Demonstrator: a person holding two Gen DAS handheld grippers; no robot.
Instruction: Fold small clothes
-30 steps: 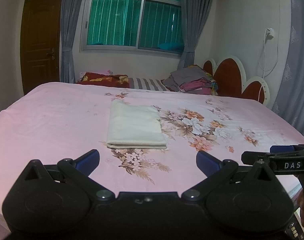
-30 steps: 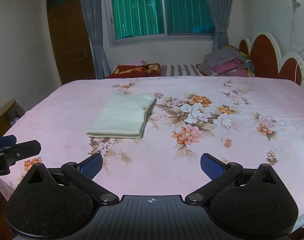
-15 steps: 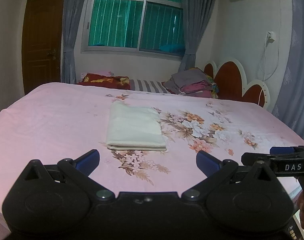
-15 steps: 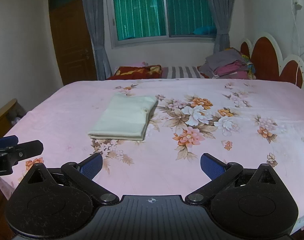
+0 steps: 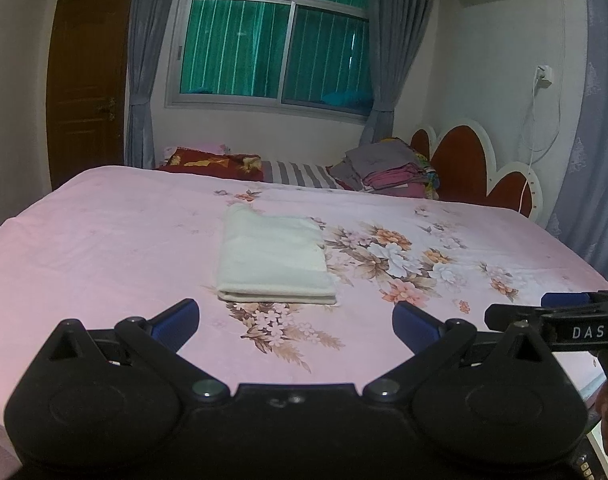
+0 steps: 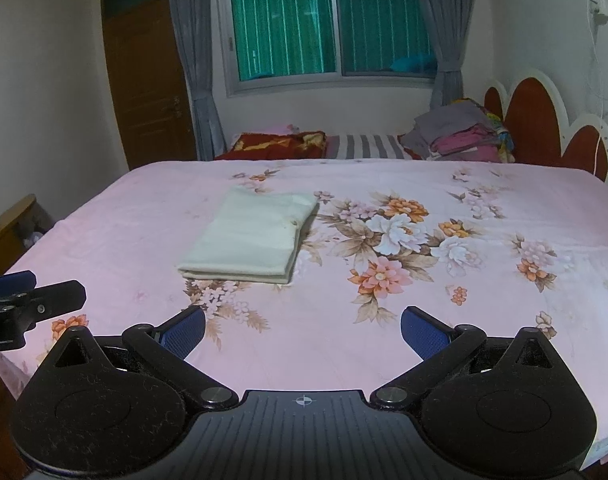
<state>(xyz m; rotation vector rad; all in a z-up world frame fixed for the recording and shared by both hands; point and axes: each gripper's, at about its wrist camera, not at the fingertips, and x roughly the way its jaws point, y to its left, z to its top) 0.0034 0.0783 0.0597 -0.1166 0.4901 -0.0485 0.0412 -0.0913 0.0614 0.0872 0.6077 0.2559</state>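
- Cream folded cloth (image 5: 274,258) lies flat on the pink flowered bed (image 5: 104,240), touching neither tool.
- Left tongs (image 5: 296,320), blades apart and empty, have it at 12 o'clock.
- Right tongs (image 6: 303,328), also apart and empty, have it near 11 o'clock.

cloth (image 5: 274,256) | cream, folded into neat rectangle | flat on pink floral bedspread (image 5: 104,248)

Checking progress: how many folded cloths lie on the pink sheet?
1: the cream cloth lies folded left of the sheet's flowers. The clothes pile by the headboard sits beyond it.
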